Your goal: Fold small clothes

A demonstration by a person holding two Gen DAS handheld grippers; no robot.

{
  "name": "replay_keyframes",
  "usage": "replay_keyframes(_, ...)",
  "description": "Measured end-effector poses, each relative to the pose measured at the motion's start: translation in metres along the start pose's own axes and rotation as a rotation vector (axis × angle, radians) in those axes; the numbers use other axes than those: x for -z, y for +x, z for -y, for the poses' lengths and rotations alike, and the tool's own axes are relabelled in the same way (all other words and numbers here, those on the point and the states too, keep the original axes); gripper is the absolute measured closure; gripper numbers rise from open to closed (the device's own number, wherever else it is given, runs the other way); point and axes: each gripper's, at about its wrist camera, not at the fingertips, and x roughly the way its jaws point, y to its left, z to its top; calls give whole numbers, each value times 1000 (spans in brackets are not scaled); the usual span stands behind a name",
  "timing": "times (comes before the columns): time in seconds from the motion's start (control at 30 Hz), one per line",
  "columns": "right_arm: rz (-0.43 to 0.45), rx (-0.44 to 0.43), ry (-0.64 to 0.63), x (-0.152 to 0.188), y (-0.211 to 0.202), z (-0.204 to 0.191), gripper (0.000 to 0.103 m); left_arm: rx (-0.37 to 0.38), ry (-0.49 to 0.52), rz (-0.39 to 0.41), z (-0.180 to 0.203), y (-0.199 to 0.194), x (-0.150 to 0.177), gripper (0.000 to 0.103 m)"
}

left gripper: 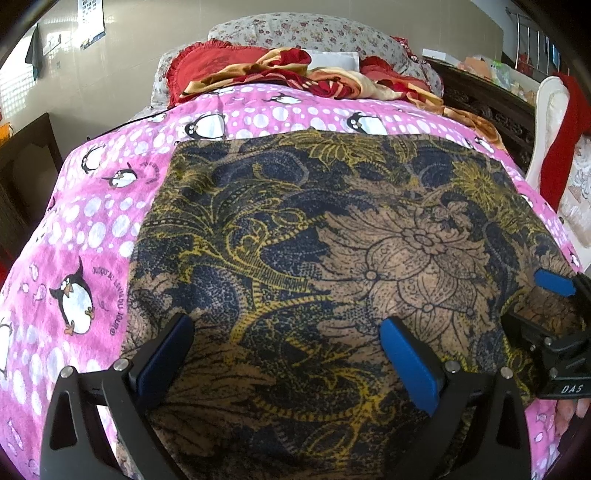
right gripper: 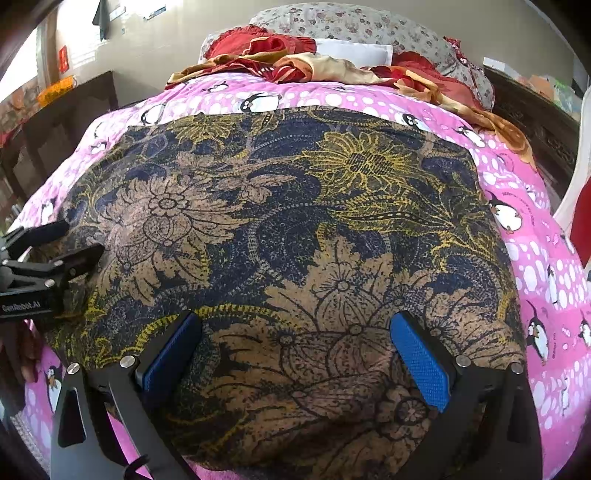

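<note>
Left gripper [left gripper: 288, 354] fingers wide apart, over flowery cloth [left gripper: 332, 240]. Right gripper [right gripper: 295, 347] fingers wide apart too, holding nothing. Cloth lies flat on pink penguin blanket [left gripper: 92, 229] on bed.

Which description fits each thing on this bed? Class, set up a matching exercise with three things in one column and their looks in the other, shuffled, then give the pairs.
Things:
1. cloth
2. blanket
3. pillow

Descriptions:
A. pink with white dots and penguins
B. pale with small flowers, at the far end of the bed
C. brown, dark blue and yellow flower print, spread flat

Pairs: 1-C, 2-A, 3-B
</note>
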Motion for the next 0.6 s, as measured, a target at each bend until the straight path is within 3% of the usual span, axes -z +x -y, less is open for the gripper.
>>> replay_keyframes(0.27, -62, -55, 6, 8, -9, 5, 0, -12, 12, -4, 3, 2, -1, 1)
replay_keyframes(0.4, -20, -84, 30, 15, -13, 10, 0, -5, 8, -1, 3, 1, -2, 1)
replay_keyframes(0.5, -4, -75, 27, 17, -13, 8, 0, 47, -40, -6, -4, -25, 0, 2)
replay_keyframes(0.6, 8, -83, 31, 18, -14, 9, 0, 129, -92, 47, -19, -65, 7, 2)
